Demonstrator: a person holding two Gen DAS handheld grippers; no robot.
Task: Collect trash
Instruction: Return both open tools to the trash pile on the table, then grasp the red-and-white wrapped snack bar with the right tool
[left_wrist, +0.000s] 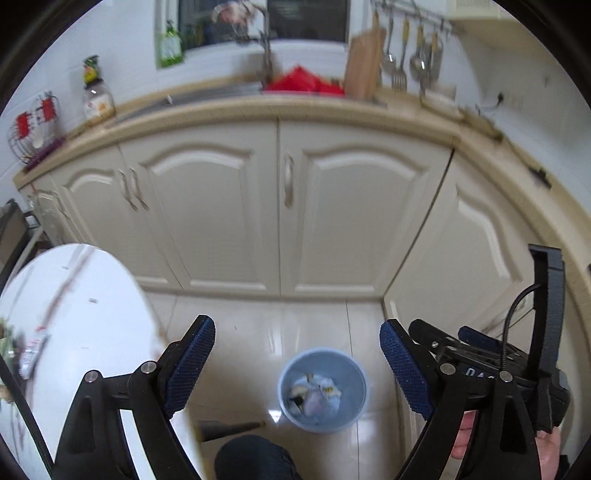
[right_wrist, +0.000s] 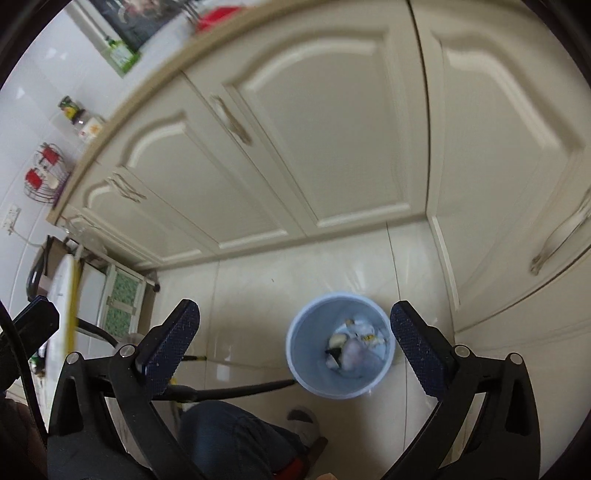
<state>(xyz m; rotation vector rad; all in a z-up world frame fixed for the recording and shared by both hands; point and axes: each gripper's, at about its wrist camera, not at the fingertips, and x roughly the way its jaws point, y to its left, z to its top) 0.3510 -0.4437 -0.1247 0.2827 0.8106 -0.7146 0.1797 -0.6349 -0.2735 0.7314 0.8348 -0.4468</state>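
A light blue waste bin (left_wrist: 322, 391) stands on the tiled floor below both grippers, with crumpled white and grey trash (left_wrist: 316, 397) lying inside it. My left gripper (left_wrist: 297, 343) hangs well above the bin, open, with nothing between its blue pads. In the right wrist view the same bin (right_wrist: 340, 345) and its trash (right_wrist: 354, 347) show between the fingers of my right gripper (right_wrist: 295, 326), which is wide open and empty. The right gripper's body (left_wrist: 517, 354) shows at the right edge of the left wrist view, held by a hand (left_wrist: 546, 446).
Cream cabinet doors (left_wrist: 280, 218) close off the floor behind and to the right of the bin. A white round table (left_wrist: 74, 332) stands at the left, its dark leg (right_wrist: 236, 391) reaching toward the bin. The person's knee (right_wrist: 229, 439) is below. The counter (left_wrist: 258, 103) carries a sink and utensils.
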